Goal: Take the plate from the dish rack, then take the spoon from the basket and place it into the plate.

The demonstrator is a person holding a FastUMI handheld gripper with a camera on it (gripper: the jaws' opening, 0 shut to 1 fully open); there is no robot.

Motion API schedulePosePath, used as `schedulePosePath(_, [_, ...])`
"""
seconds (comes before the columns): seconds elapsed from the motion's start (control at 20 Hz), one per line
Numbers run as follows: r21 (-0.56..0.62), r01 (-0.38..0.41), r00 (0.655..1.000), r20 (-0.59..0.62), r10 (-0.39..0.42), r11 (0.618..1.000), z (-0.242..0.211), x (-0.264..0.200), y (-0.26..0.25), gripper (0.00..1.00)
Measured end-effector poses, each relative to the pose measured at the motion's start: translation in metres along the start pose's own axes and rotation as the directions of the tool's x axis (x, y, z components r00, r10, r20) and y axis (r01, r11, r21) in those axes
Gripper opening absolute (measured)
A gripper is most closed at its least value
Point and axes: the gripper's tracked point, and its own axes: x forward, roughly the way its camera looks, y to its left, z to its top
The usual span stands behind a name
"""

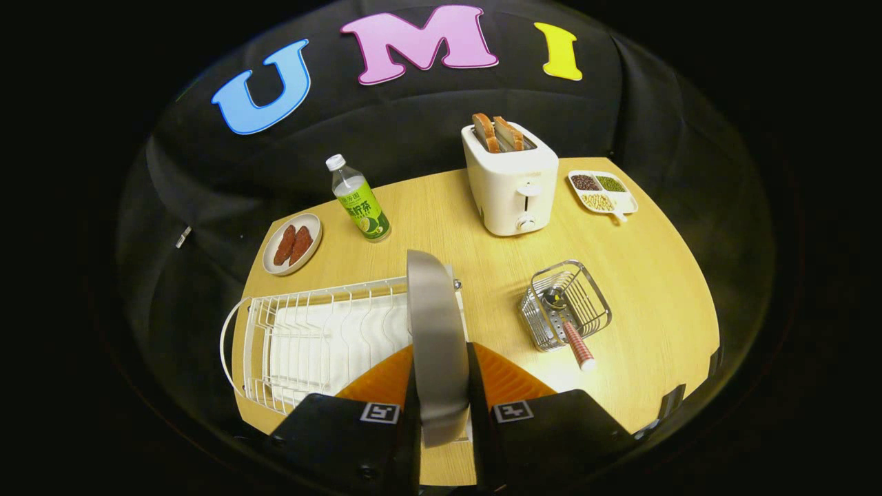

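On the left of the light wooden desk [641, 275] sits the white wire dish rack [303, 341] with its white drip tray, no other dishes visible in it. Beyond it a small white saucer [293, 243] holds two reddish-brown pieces of food, with a green-labelled clear bottle [358, 200] beside. The claw [441, 393] is closed on the grey round plate [435, 344], both fingers pressing its faces; the plate stands on edge between them, over the rack's right end, and whether it has cleared the wires I cannot tell. To the right of the claw, well apart, the small wire basket [566, 304] holds the spoon [568, 327], red-checked handle slanting out toward the claw's side. Farther back stand a white toaster [513, 182] holding two bread slices and a white divided dish [601, 192] of beans.
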Motion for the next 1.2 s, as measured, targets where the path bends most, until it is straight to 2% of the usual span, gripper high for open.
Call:
schedulePosePath(0.05, [-0.014, -0.001, 1.0, 0.003, 0.001, 1.0, 0.001, -0.001, 0.002, 0.31])
schedulePosePath(0.15, [-0.029, 0.005, 1.0, 0.009, -0.005, 1.0, 0.002, -0.003, 0.002, 0.31])
schedulePosePath(0.3, [-0.08, 0.054, 0.993, 0.112, -0.045, 0.995, 0.027, -0.013, 0.0, 0.3])
schedulePosePath(0.4, [-0.108, 0.075, 0.991, 0.116, -0.063, 0.991, 0.026, -0.015, 0.003, 0.29])
schedulePosePath(0.65, [-0.094, 0.139, 0.982, 0.14, -0.125, 0.986, 0.03, -0.016, -0.002, 0.28])
schedulePosePath(0.75, [-0.132, 0.17, 0.975, 0.168, -0.147, 0.976, 0.025, -0.021, 0.006, 0.28])
schedulePosePath(0.9, [-0.25, 0.207, 0.962, 0.228, -0.15, 0.946, 0.019, -0.024, 0.027, 0.28])
schedulePosePath(1.05, [-0.245, 0.222, 0.957, 0.242, -0.163, 0.944, 0.024, -0.025, 0.03, 0.28])
schedulePosePath(1.2, [-0.137, 0.244, 0.952, 0.222, -0.21, 0.96, 0.034, -0.023, 0.001, 0.28])
